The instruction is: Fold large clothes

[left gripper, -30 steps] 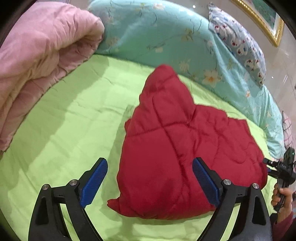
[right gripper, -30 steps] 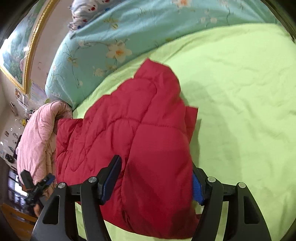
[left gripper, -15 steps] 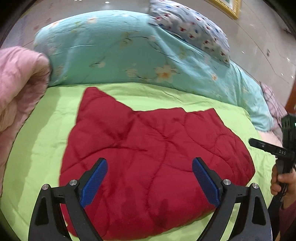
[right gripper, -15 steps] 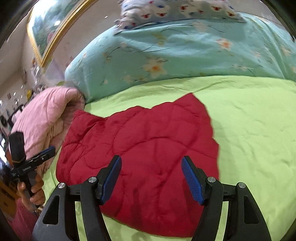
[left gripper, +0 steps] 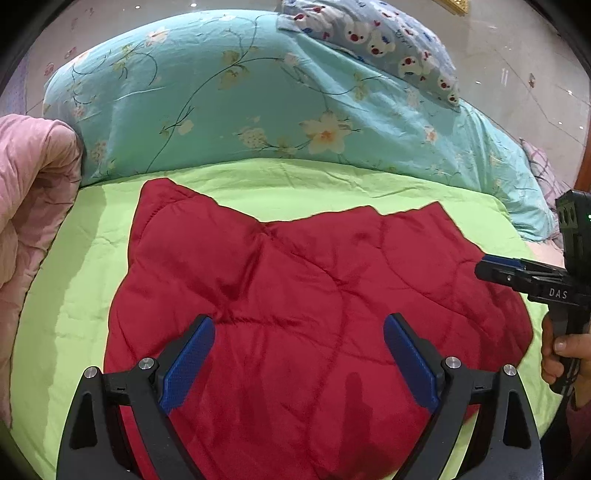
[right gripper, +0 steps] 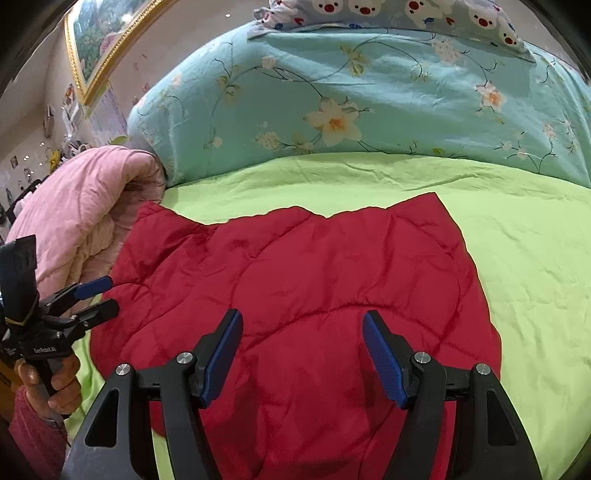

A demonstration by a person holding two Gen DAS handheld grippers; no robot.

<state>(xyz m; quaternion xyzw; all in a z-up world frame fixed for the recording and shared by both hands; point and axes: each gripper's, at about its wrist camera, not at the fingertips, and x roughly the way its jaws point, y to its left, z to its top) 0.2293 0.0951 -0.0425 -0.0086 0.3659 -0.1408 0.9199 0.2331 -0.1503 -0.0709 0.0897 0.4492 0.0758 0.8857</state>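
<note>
A red quilted garment (left gripper: 295, 295) lies folded and flat on the lime green bed sheet (left gripper: 74, 288); it also shows in the right wrist view (right gripper: 306, 280). My left gripper (left gripper: 299, 350) is open and empty, held over the garment's near part. My right gripper (right gripper: 303, 347) is open and empty, also above the garment's near part. The right gripper shows at the right edge of the left wrist view (left gripper: 524, 273). The left gripper shows at the left edge of the right wrist view (right gripper: 85, 299), open beside the garment's left edge.
A rolled pink quilt (left gripper: 29, 206) lies at the left of the bed, touching the garment's left corner (right gripper: 85, 218). A teal floral duvet (left gripper: 258, 99) is piled behind, with a blue patterned pillow (left gripper: 373, 33) on top. A gold-framed picture (right gripper: 99, 48) hangs on the wall.
The garment has been let go and now lies flat on the sheet. Both grippers have drawn back from it and swung to face the duvet squarely, staying open.
</note>
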